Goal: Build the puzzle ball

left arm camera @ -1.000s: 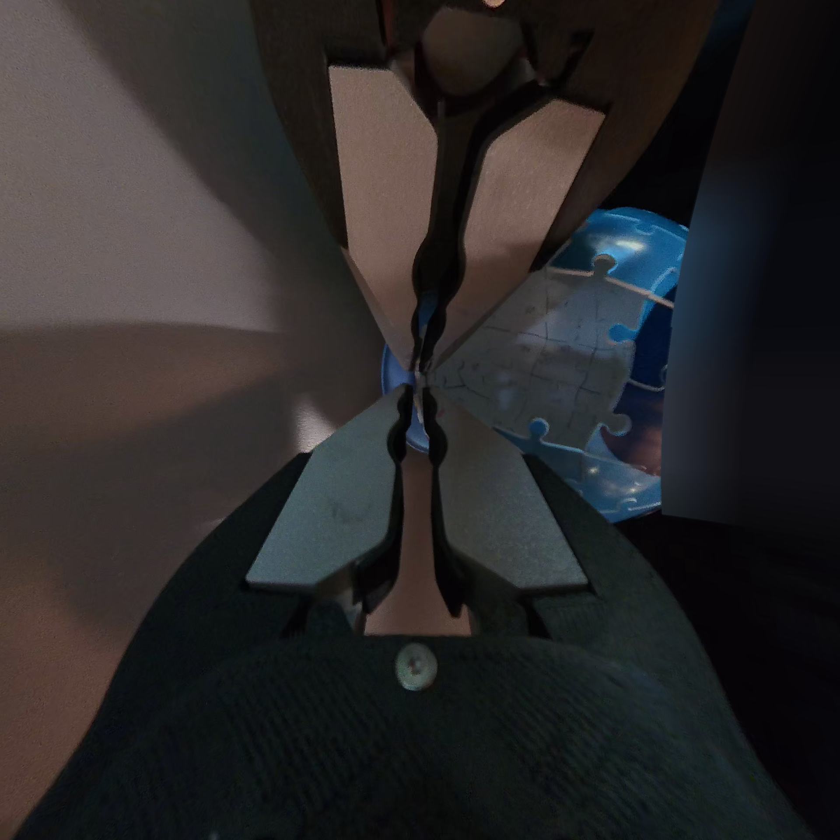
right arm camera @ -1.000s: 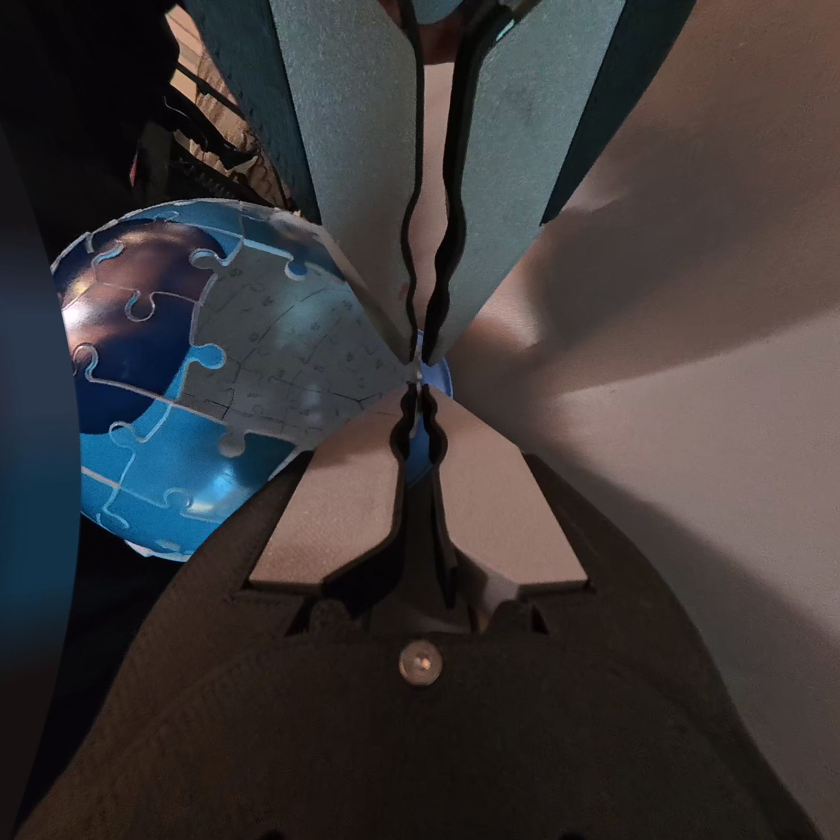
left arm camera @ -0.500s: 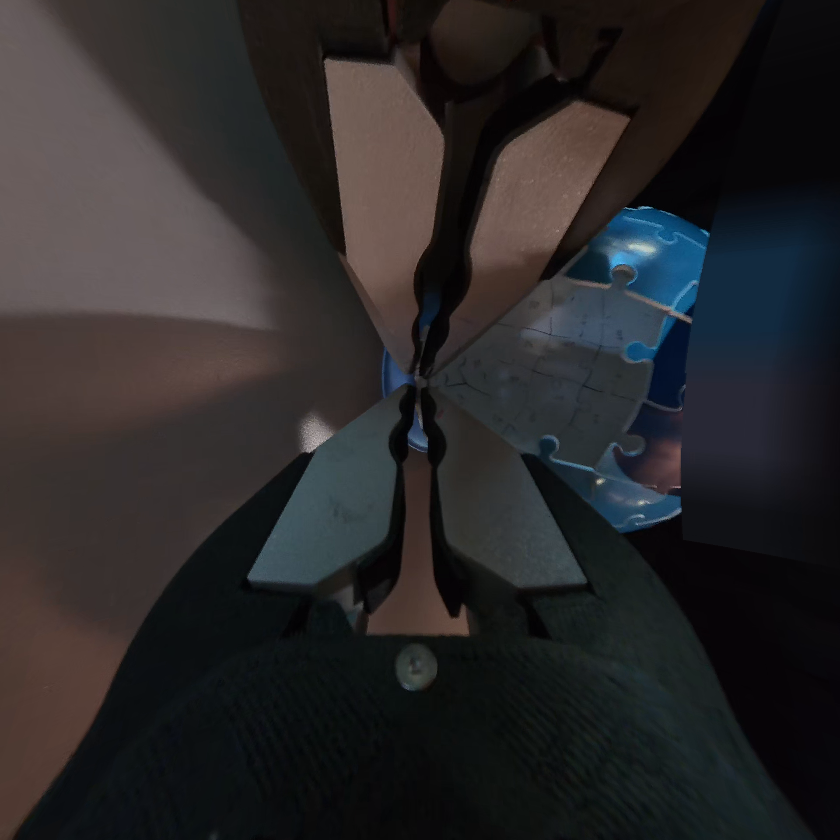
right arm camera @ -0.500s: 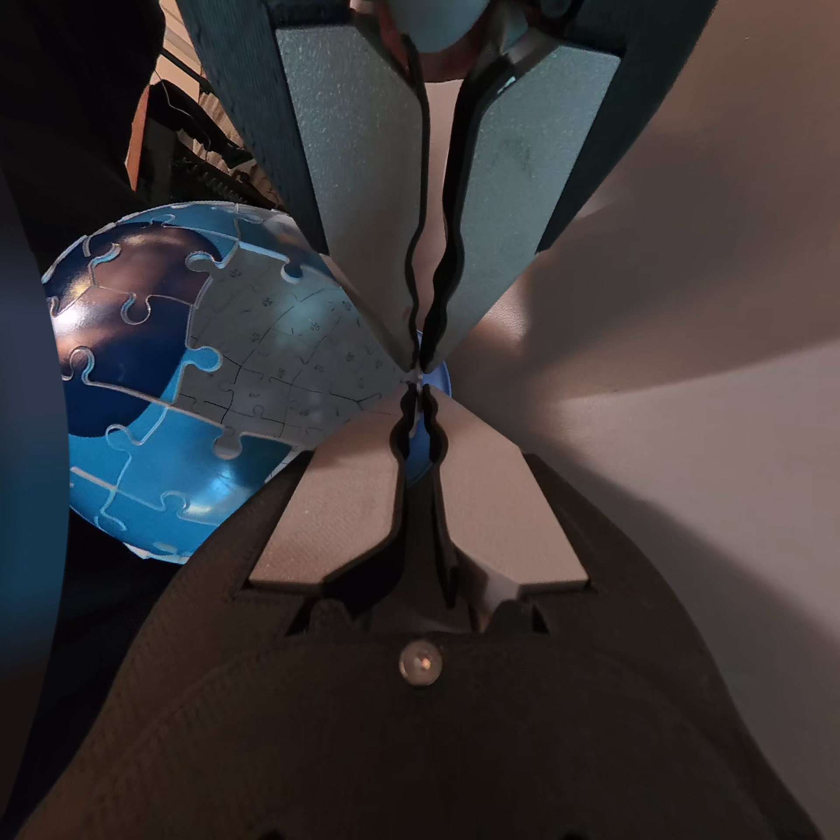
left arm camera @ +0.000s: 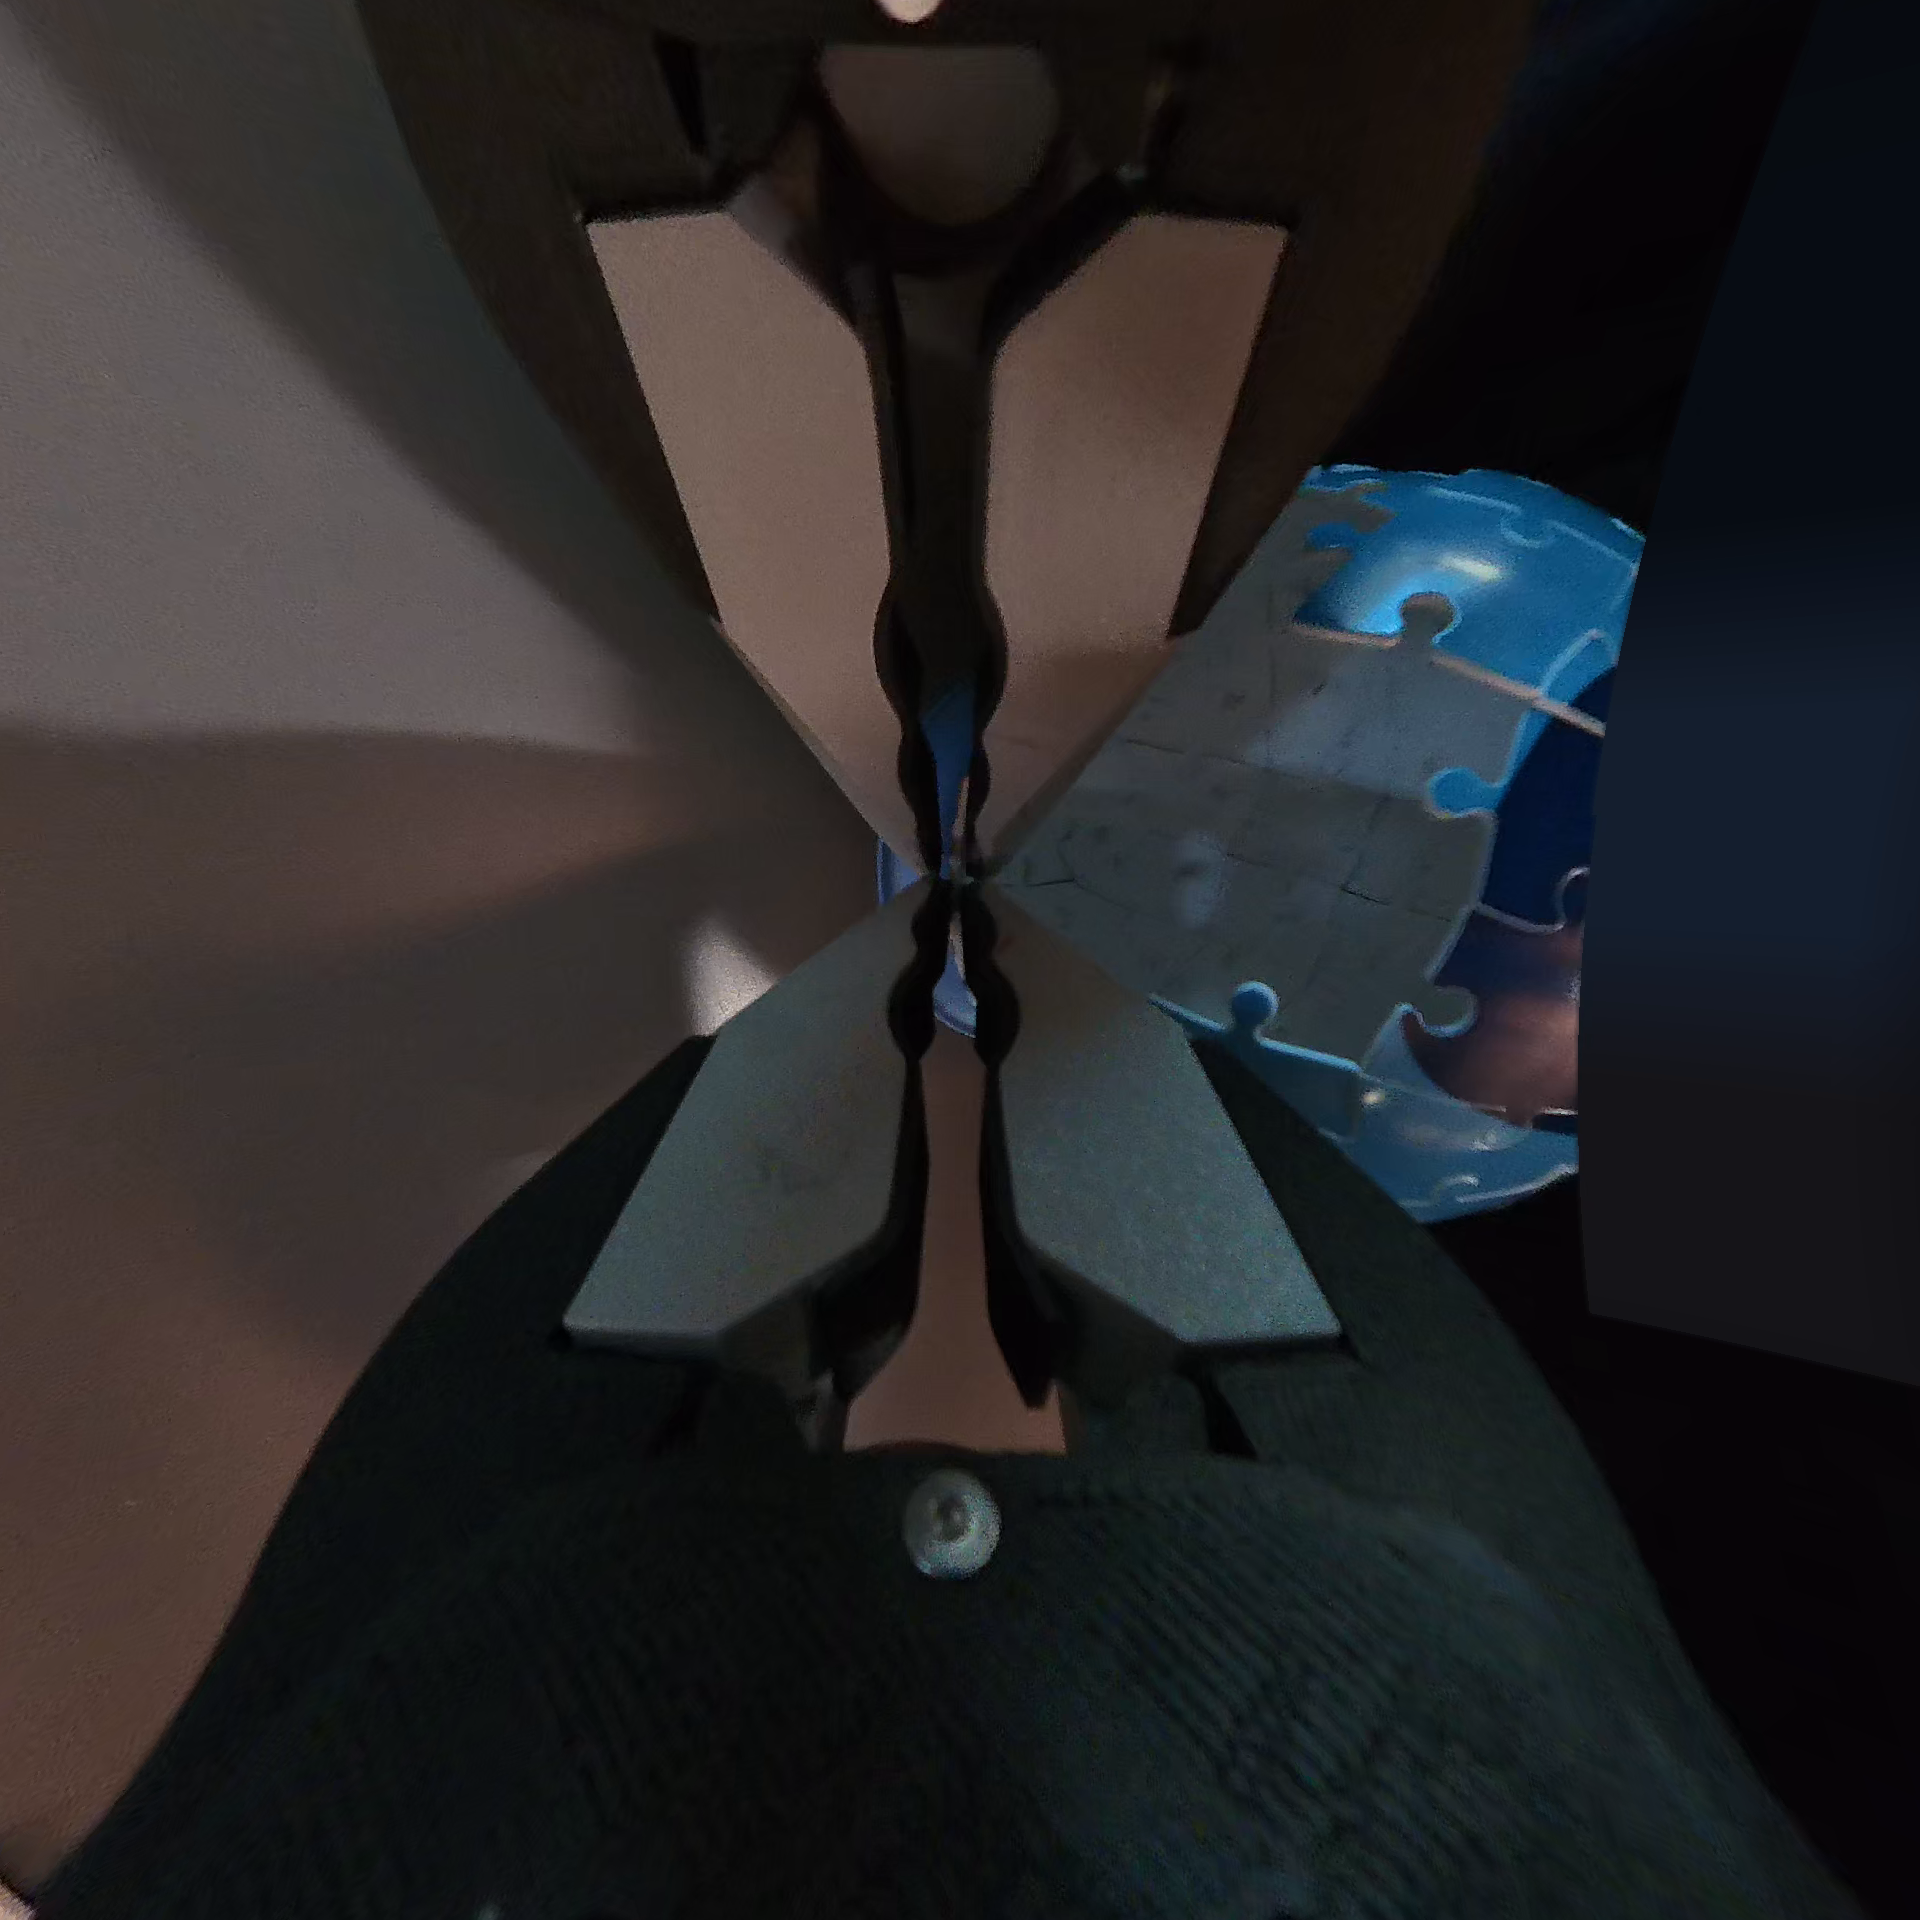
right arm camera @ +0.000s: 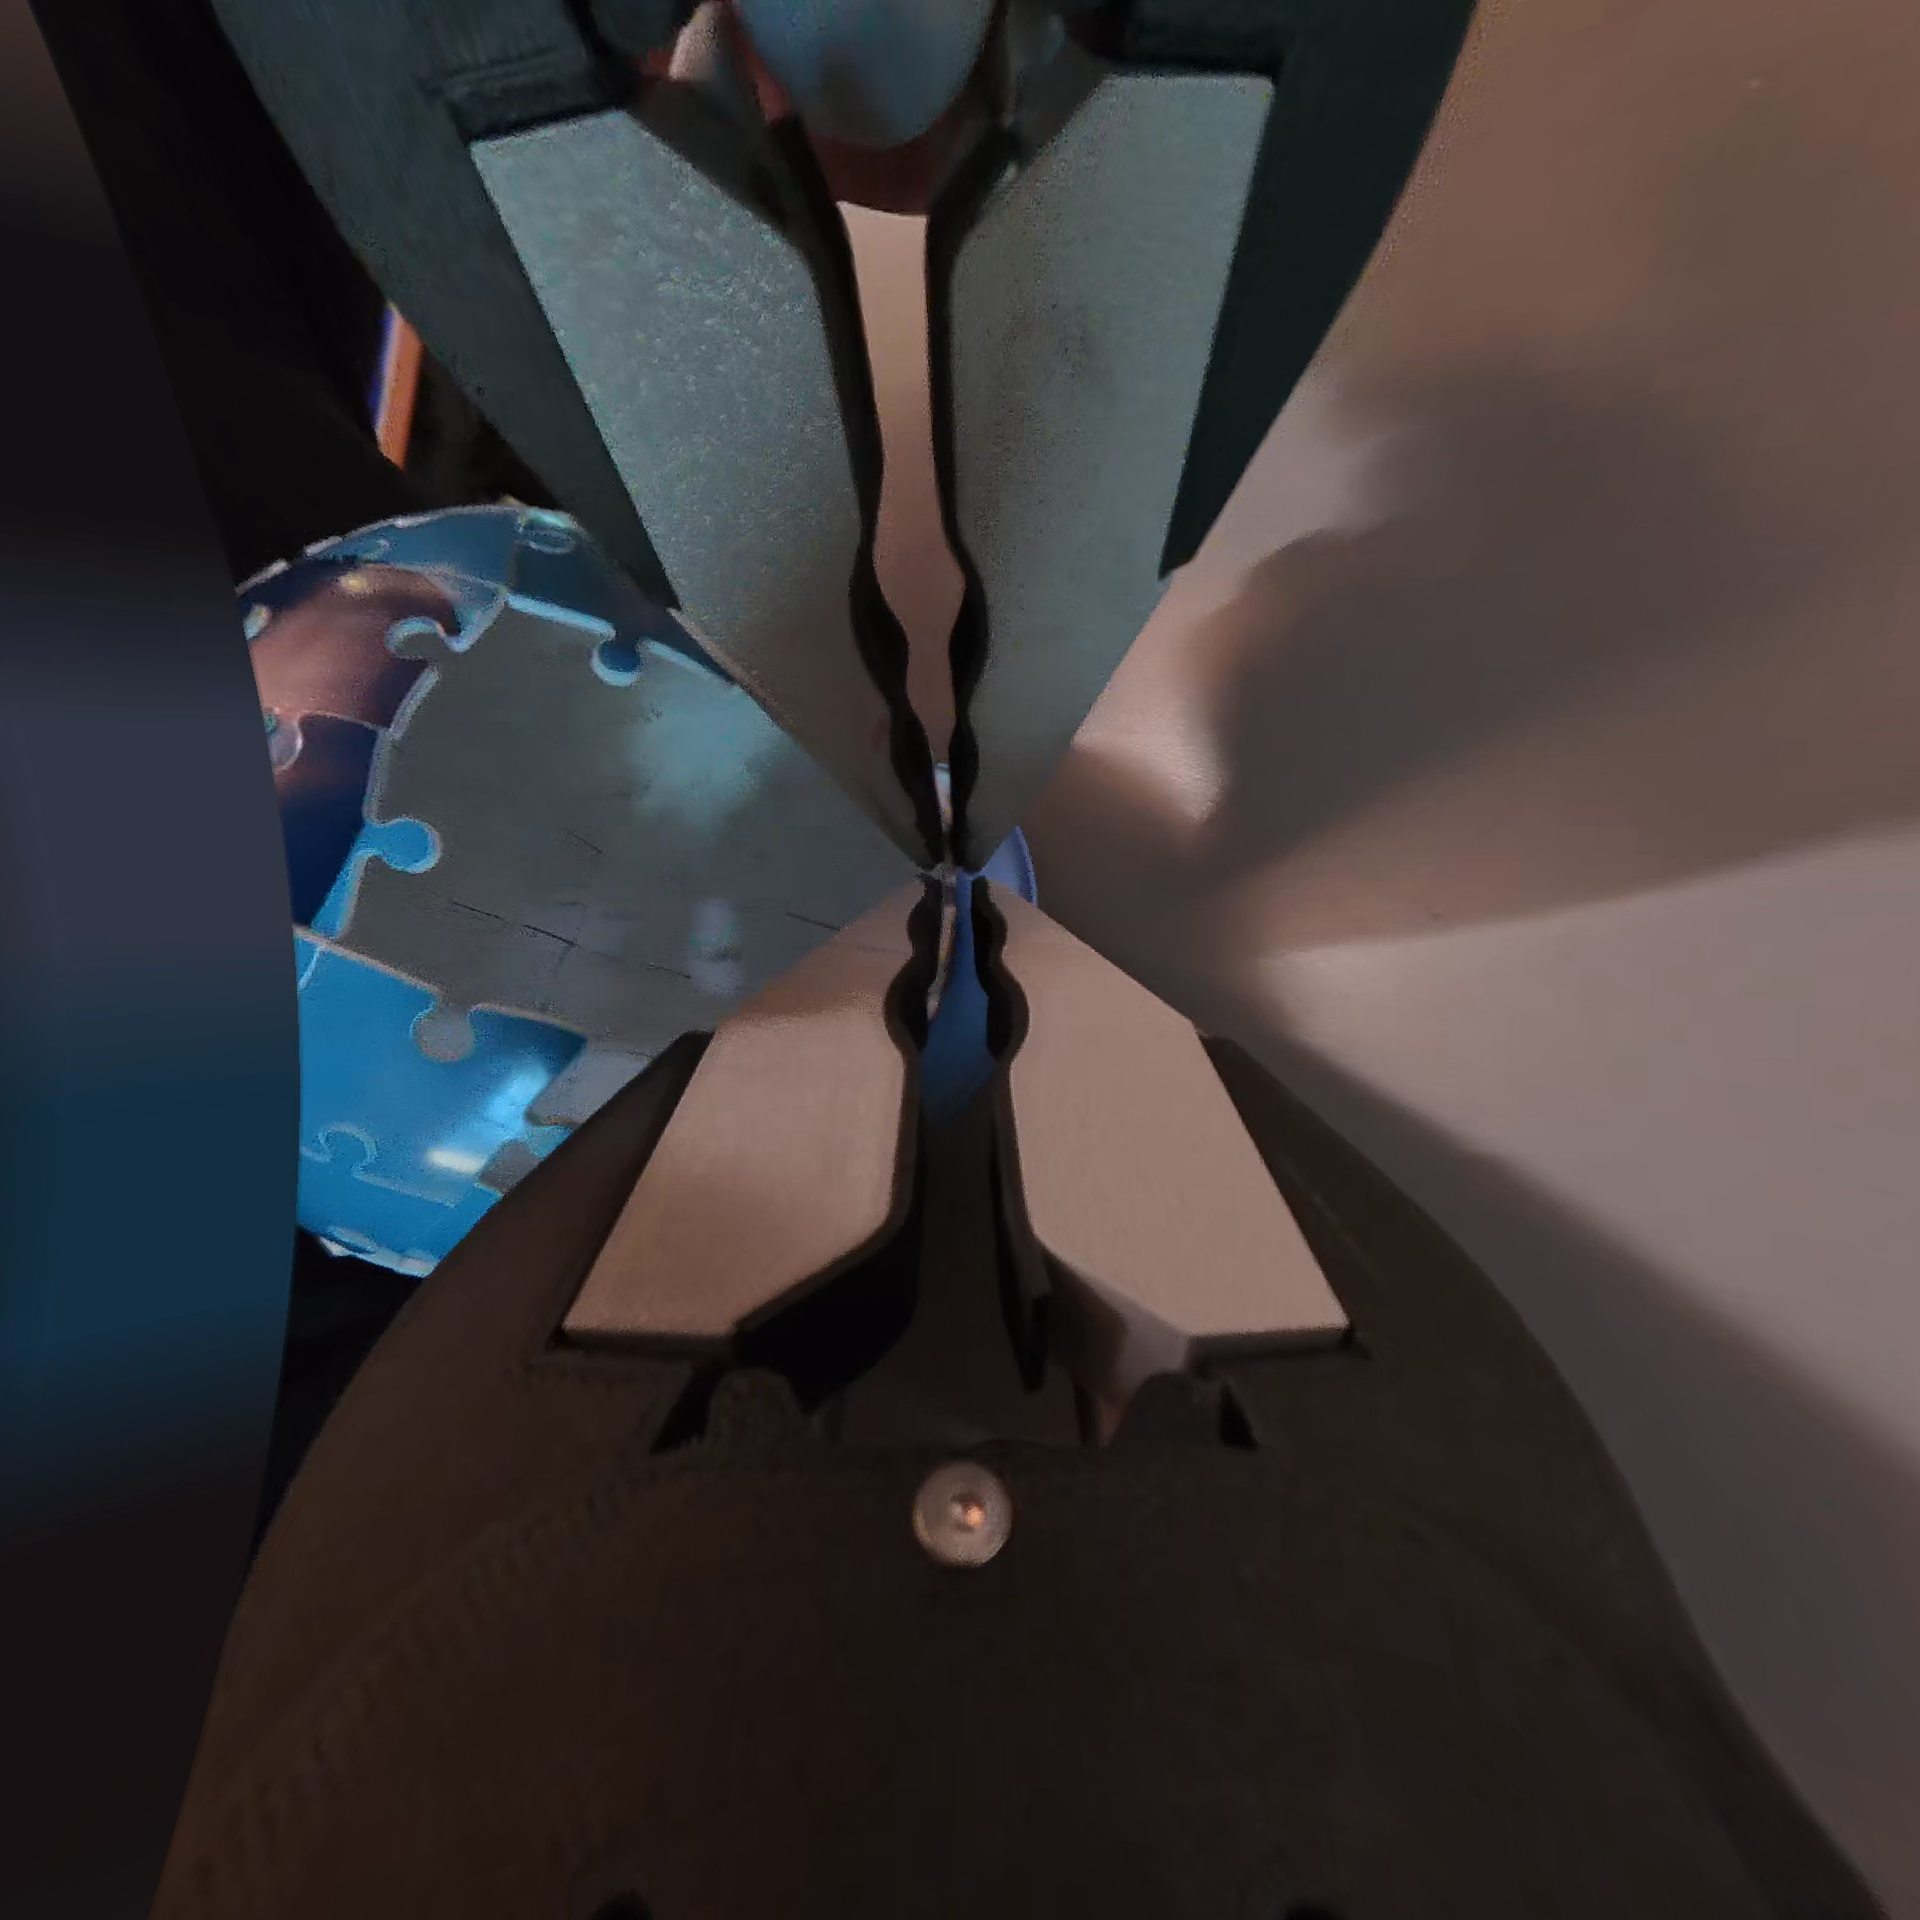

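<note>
Blue puzzle ball [left arm camera: 1382, 831] edge pinched by both the left gripper [left arm camera: 951, 894] and right gripper [right arm camera: 951, 883] fingers, tip to tip.

- We've got our left gripper [left arm camera: 951, 883] pinched nearly closed, wavy black pads [left arm camera: 906, 997] clamping a thin blue edge at the tips.
- Our right gripper [right arm camera: 951, 878] is doing the same, nipped tight on a thin blue edge.
- They point straight at each other, tips practically touching, each showing upside-down in the other's view.
</note>
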Demonstrator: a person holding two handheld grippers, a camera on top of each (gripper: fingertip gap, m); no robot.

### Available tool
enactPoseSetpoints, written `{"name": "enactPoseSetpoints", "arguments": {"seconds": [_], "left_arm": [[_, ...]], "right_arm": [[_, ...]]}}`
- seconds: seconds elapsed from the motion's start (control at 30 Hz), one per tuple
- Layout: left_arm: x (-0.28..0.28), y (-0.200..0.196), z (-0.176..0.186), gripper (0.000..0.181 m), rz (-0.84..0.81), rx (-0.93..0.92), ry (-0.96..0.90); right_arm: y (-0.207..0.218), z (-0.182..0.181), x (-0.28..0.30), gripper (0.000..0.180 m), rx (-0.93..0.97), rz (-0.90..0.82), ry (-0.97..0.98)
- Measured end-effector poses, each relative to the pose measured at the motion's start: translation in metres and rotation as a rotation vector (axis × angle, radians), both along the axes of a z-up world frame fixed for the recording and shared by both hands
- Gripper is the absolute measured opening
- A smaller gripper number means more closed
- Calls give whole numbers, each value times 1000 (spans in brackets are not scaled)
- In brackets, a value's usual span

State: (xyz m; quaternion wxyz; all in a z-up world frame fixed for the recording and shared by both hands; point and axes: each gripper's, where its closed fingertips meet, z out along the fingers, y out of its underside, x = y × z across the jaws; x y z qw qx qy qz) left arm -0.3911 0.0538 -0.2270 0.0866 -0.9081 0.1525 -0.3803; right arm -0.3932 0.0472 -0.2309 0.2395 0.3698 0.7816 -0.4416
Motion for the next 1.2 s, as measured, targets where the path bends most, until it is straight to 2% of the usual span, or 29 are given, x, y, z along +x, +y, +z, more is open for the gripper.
{"name": "enactPoseSetpoints", "arguments": {"seconds": [0.37,0.6,0.67,0.9,1.2], "left_arm": [[-3,0,4,0,29,42,-2],[-4,1,6,0,47,53,2],[-6,1,8,1,59,65,5],[-7,1,9,1,103,101,6],[-5,-3,10,0,95,129,39]], "right_arm": [[5,9,1,7,-79,41,-82],[4,0,4,10,73,124,-19],[2,3,3,3,67,136,-13],[1,1,7,6,65,164,-64],[-5,-4,11,2,132,209,-46]]}}
